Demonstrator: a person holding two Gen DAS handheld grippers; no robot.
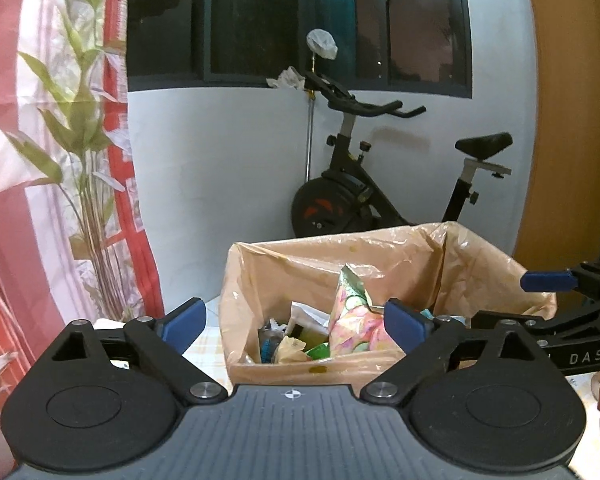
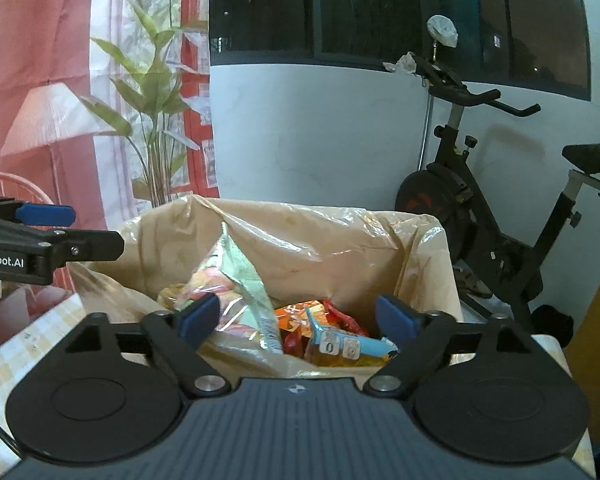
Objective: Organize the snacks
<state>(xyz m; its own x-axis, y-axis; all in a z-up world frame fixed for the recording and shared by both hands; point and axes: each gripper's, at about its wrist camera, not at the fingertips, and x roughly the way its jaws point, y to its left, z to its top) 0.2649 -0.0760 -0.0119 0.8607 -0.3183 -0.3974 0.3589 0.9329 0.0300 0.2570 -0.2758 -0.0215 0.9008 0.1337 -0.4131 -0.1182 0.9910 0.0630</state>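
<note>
With the jaws of our left gripper [image 1: 294,326] and right gripper [image 2: 298,318] apart and empty, the tall snack packet [image 2: 242,280] stands in the lined box [image 1: 380,258] on the tabletop [image 2: 40,332], so we judge the drop done and must next fetch another snack.

bag-lined box [image 2: 340,236] mouth open above; snack packets [image 2: 324,332] crowd floor.

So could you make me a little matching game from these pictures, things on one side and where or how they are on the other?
Things:
1. pastel snack packet
2. exercise bike
3. left gripper
4. plastic-lined box

Descriptions:
A. against the pale wall
B. standing tall inside the box
C. on the checked tablecloth
D. jaws wide apart, nothing held

Pairs: 1-B, 2-A, 3-D, 4-C
</note>
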